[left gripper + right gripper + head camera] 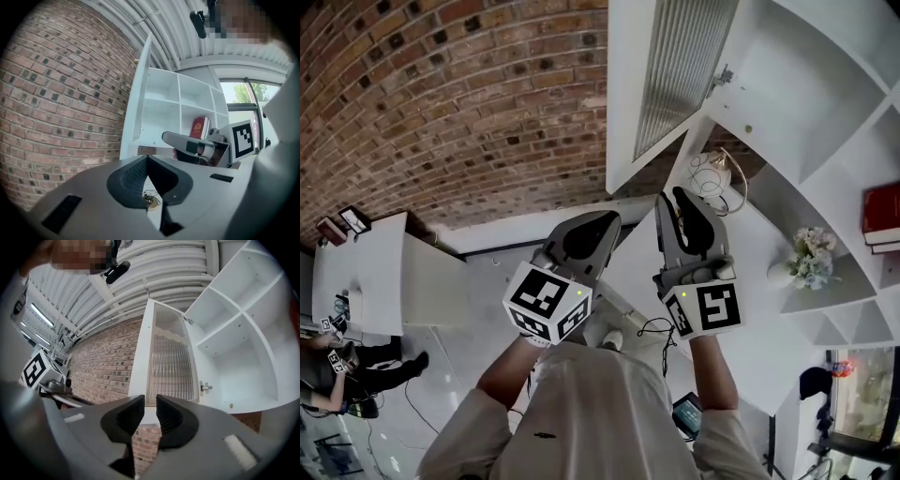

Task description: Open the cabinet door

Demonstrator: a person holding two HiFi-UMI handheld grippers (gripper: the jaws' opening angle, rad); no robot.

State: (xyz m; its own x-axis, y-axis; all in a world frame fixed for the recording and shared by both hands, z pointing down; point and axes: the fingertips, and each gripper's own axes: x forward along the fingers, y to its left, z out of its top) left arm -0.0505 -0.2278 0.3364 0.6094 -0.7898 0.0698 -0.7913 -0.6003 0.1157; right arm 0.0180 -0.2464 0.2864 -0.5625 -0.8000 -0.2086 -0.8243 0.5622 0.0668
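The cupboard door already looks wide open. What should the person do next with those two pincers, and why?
Probably just draw both grippers back. The cabinet door stands swung wide, baring the shelves. The right gripper has its jaws slightly apart with nothing between them, and the left gripper is shut and empty.

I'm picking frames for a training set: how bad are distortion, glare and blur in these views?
Head view: strong fisheye, courses of the brick wall bow, detail sharp. Left gripper view: window washed out bright, corners black. Right gripper view: ribbed cabinet door crisp, shelf edges curve, corners black.
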